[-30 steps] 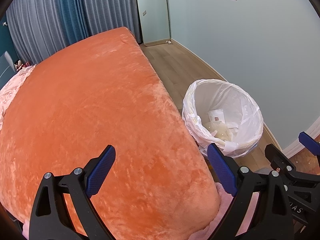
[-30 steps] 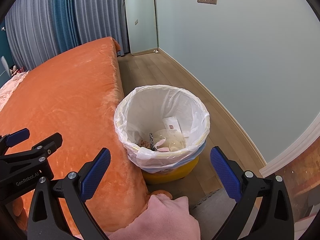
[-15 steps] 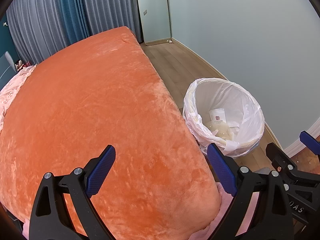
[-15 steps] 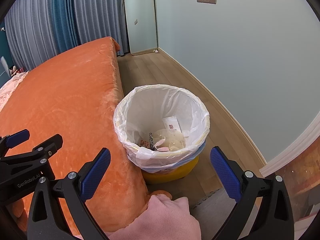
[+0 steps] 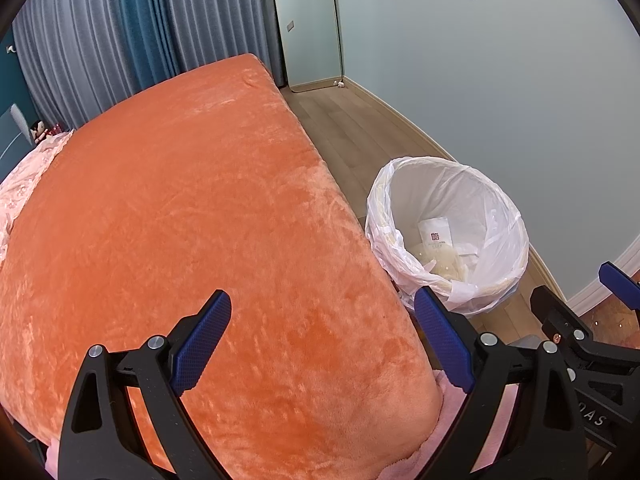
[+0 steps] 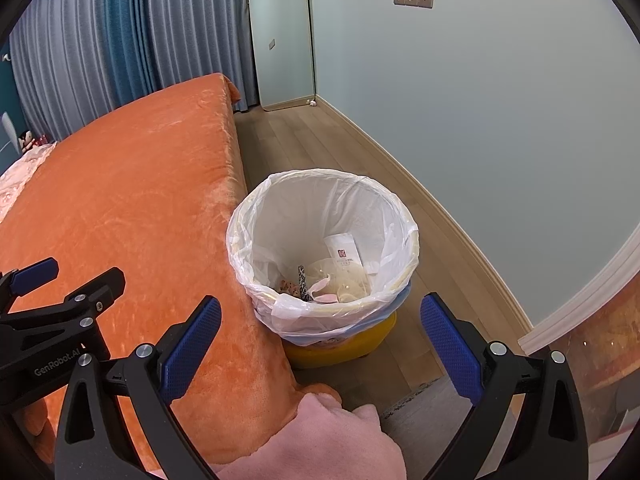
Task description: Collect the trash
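Left hand-held gripper: jaws wide apart, nothing in them, hanging over the orange bed
Right hand-held gripper: also spread wide, empty
Trash bin: on the floor right ahead of the right one, white liner, trash sitting at the bottom

Hidden or cut off, as seen from my fingers:
- Trash bin: only a yellow base strip shows below the white liner.
- Trash in the liner: small and jumbled; print on the white packet unreadable.
- Orange bed: left and near edges cut off.
- Small figure by the curtain: too small to tell.
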